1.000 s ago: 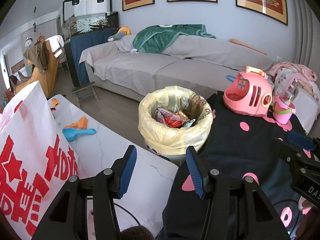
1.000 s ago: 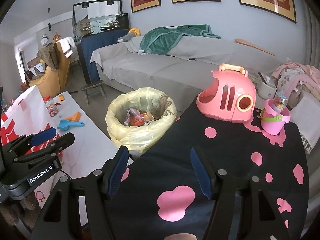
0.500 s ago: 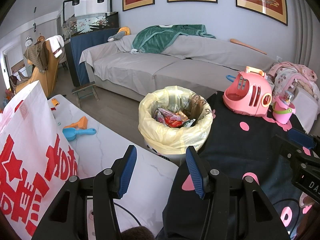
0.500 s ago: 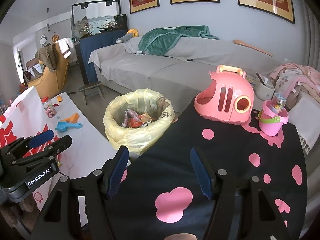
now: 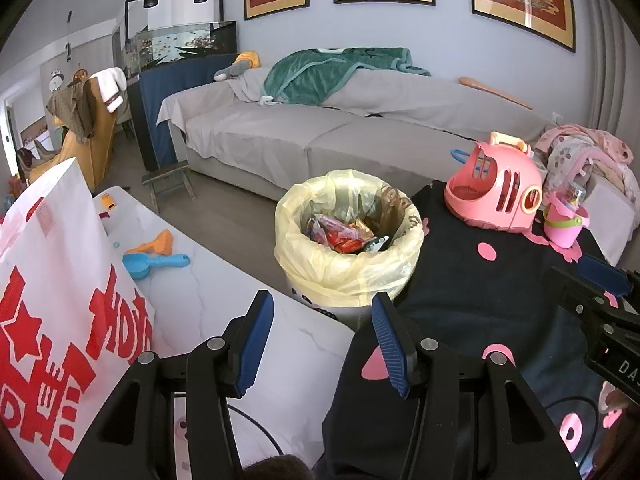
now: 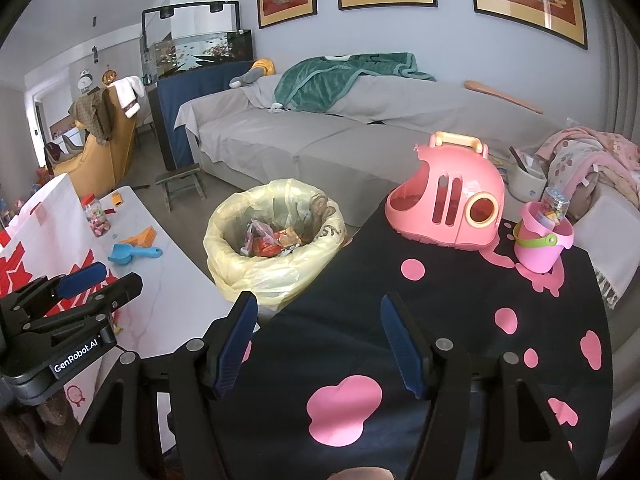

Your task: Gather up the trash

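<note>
A white bin lined with a yellow bag (image 5: pixel 348 276) stands between the white table and the black cloth; it also shows in the right wrist view (image 6: pixel 264 276). Crumpled wrappers (image 5: pixel 344 236) lie inside it. My left gripper (image 5: pixel 322 332) is open and empty, held just short of the bin. My right gripper (image 6: pixel 316 340) is open and empty over the black cloth with pink spots (image 6: pixel 440 304), to the right of the bin. Each gripper shows at the edge of the other's view.
A pink toy carrier (image 6: pixel 448 204) and a pink bucket (image 6: pixel 542 244) stand on the cloth. A blue scoop (image 5: pixel 154 263), an orange toy (image 5: pixel 154 244) and a candy jar (image 6: pixel 95 216) are on the white table (image 5: pixel 224 292). A red-printed white bag (image 5: pixel 60 320) stands at left. A grey sofa (image 5: pixel 320 136) is behind.
The right gripper has drifted slightly so the bin and pink carrier sit a little differently in its view. The left gripper has barely moved. Both stay open.
</note>
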Tool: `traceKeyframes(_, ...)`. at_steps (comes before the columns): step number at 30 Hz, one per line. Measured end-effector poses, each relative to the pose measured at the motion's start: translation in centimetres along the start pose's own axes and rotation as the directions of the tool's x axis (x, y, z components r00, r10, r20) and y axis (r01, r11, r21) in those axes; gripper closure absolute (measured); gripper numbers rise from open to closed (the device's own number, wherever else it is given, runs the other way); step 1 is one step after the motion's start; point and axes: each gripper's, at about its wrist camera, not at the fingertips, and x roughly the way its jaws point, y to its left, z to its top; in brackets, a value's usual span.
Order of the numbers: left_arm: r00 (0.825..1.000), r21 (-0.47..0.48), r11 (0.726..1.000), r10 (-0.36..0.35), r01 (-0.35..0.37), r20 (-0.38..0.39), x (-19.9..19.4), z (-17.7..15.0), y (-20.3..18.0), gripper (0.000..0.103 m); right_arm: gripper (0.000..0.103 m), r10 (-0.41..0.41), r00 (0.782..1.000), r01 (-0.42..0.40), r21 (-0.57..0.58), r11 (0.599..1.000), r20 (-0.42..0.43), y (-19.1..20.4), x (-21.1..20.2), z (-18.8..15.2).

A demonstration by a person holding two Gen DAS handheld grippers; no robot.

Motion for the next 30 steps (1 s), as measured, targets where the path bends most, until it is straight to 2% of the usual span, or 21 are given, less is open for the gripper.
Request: traceKeyframes(30,1.0,0.006,1.0,-0.018,0.018,0.011,-0.07,-0.09,-0.54,0.05,0.041,-0.003,1.0,0.003,0.002,1.0,0.005,-0.41,0.0,0.05)
